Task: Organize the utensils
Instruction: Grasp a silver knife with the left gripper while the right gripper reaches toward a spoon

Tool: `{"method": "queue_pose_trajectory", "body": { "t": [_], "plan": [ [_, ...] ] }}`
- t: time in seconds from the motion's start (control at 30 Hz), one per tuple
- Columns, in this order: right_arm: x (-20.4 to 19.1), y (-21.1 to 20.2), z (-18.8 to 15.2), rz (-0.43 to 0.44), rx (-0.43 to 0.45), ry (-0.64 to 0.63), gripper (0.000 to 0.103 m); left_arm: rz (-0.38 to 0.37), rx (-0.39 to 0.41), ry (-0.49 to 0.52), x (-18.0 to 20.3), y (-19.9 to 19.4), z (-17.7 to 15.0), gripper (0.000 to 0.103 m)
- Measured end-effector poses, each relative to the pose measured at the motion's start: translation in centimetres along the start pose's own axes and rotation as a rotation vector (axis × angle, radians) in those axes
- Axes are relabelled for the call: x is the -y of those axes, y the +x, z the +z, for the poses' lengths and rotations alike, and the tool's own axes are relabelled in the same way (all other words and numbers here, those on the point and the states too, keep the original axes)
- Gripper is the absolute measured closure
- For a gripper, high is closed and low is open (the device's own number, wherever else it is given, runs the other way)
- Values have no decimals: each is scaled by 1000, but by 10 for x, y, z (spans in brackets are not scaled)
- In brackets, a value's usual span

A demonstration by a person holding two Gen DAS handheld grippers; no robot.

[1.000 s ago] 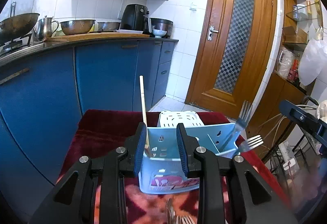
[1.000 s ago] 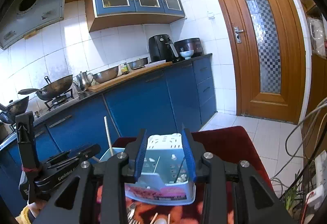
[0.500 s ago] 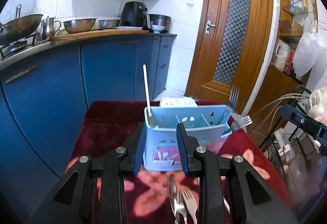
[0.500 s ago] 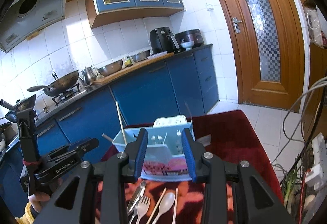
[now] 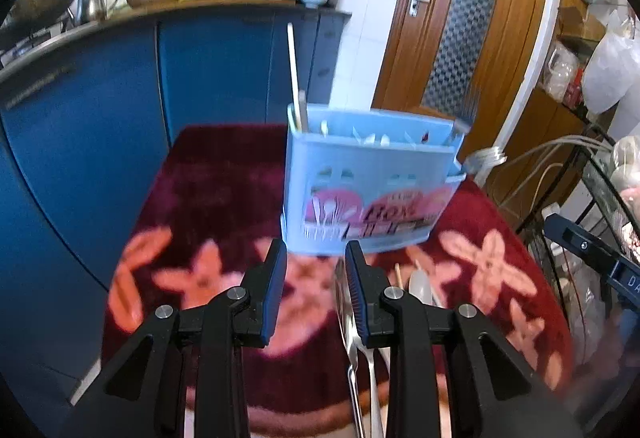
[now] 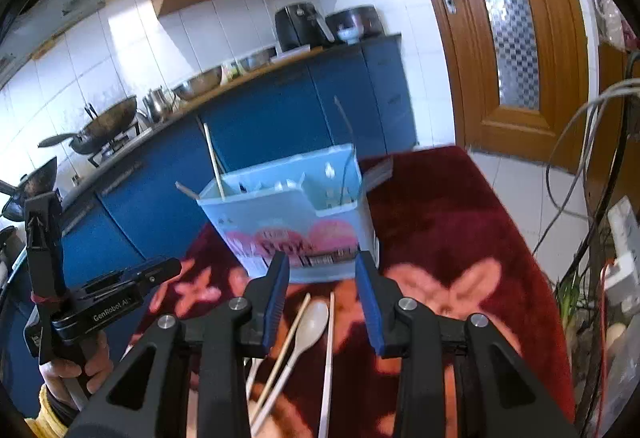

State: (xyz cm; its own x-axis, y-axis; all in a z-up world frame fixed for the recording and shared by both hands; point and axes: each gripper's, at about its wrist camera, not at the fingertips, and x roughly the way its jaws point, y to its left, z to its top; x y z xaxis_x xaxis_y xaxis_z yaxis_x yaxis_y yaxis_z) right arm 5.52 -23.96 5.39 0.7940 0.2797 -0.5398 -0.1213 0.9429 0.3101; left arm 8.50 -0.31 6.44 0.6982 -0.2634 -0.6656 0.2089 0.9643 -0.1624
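A light blue utensil holder (image 5: 372, 182) stands on the red flowered cloth (image 5: 208, 190), with a chopstick (image 5: 294, 78) upright in its left end. It also shows in the right wrist view (image 6: 296, 210), with a chopstick (image 6: 214, 162) in it. My left gripper (image 5: 315, 266) is open and empty, just short of the holder. A metal spoon (image 5: 354, 334) lies under its right finger. My right gripper (image 6: 322, 282) is open and empty above a white spoon (image 6: 308, 330) and loose chopsticks (image 6: 329, 350) on the cloth.
Blue kitchen cabinets (image 5: 100, 86) run along the left, with a wok (image 6: 104, 126) and bowls on the counter. A wooden door (image 5: 460, 18) stands behind. Cables and a wire rack (image 5: 592, 198) are at the right. The left gripper (image 6: 100, 302) shows in the right wrist view.
Both grippers have pulled back and away from the holder, which now looks farther off. More of the cloth and the loose utensils on it have come into view.
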Motion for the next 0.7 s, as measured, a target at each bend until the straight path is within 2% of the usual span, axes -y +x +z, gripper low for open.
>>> {"method": "queue_pose_trajectory", "body": {
  "t": [0.37, 0.7],
  "plan": [
    [7, 33, -31, -11, -144, 10, 66, -4, -124, 15, 3, 35, -22, 73],
    [6, 55, -49, -14, -237, -6, 66, -34, -237, 13, 4, 72, -33, 73]
  ]
}}
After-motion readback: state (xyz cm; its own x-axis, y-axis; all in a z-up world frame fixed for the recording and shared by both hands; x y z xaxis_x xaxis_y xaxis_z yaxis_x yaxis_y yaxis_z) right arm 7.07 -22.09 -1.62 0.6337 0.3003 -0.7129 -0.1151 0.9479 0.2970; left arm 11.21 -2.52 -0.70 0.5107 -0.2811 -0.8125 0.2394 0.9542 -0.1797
